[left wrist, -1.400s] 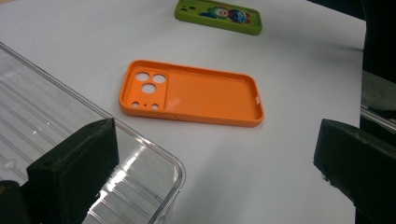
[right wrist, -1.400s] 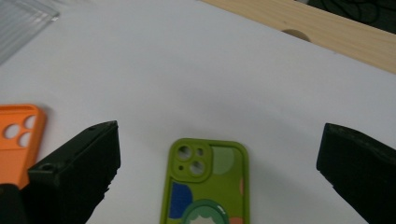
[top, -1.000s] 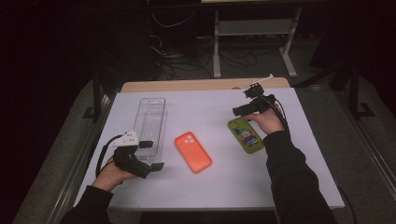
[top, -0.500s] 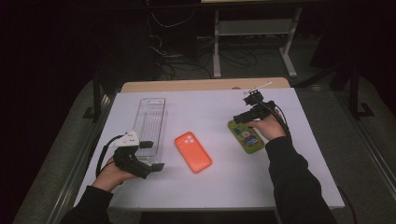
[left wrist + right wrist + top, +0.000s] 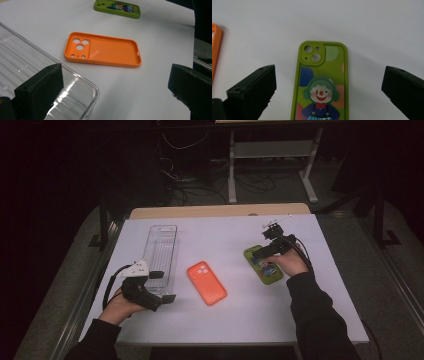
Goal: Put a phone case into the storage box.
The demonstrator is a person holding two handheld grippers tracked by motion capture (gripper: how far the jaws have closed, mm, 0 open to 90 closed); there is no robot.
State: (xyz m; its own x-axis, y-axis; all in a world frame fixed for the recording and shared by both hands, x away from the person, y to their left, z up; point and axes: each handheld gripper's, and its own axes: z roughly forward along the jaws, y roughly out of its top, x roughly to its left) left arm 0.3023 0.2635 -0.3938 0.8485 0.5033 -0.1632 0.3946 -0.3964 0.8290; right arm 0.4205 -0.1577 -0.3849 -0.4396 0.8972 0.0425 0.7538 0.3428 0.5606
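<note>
The right gripper (image 5: 256, 253) has come down from its raised position a moment ago and now sits low over the green phone case (image 5: 322, 85), jaws spread wide to either side of it, holding nothing. My judgement: a grasp on this case is being lined up. The case lies flat on the white table (image 5: 240, 320), at the person's right, well apart from the orange phone case (image 5: 206, 282) at centre. The left gripper (image 5: 165, 285) has not moved; it rests beside the clear plastic tray (image 5: 162, 240), jaws apart and empty.

Green case: glossy, printed clown figure, rounded corners. Orange case: matte, soft-looking, lying hollow side up. Tray: rigid, transparent, ribbed floor.
</note>
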